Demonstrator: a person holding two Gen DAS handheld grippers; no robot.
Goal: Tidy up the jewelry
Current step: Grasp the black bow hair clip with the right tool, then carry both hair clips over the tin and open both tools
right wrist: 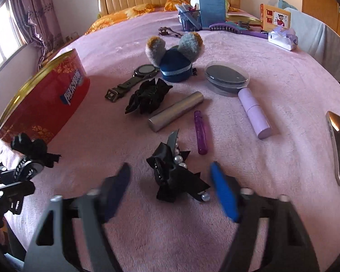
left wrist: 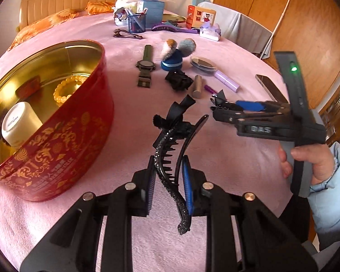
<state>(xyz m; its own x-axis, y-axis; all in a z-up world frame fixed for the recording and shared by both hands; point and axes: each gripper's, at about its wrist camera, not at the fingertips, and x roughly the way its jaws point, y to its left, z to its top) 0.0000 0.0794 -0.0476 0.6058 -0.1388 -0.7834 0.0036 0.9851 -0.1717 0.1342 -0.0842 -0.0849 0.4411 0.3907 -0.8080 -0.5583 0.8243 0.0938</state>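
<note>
One red tin (left wrist: 56, 149) stands open on the pink bedspread (left wrist: 129, 104) in the left wrist view, and inside I count three things: a white jar (left wrist: 20, 124) lying on its side, a ring of amber beads (left wrist: 68, 88), and a small brown item against the far wall that I cannot make out. Just beside the tin, the left gripper (left wrist: 167, 181) is clamped on a black rhinestone hair claw (left wrist: 172, 158), held clear above the cloth. Beyond it lie one watch (left wrist: 145, 66), one pompom hat clip (left wrist: 174, 56), one black scrunchie (left wrist: 179, 80), one silver tube (left wrist: 197, 86) and one hand mirror (left wrist: 206, 66); a hand (left wrist: 306, 165) holds the other tool at the right. From the right wrist view, the right gripper (right wrist: 170, 188) has its jaws apart on either side of one black bow clip with pearls (right wrist: 176, 176), which lies on the bedspread; the pads look clear of it. One purple vial (right wrist: 200, 131) lies just past the bow, and one phone (right wrist: 338, 147) sits at the right edge. Far back, a mesh pen cup (right wrist: 189, 20) holds pens.
</note>
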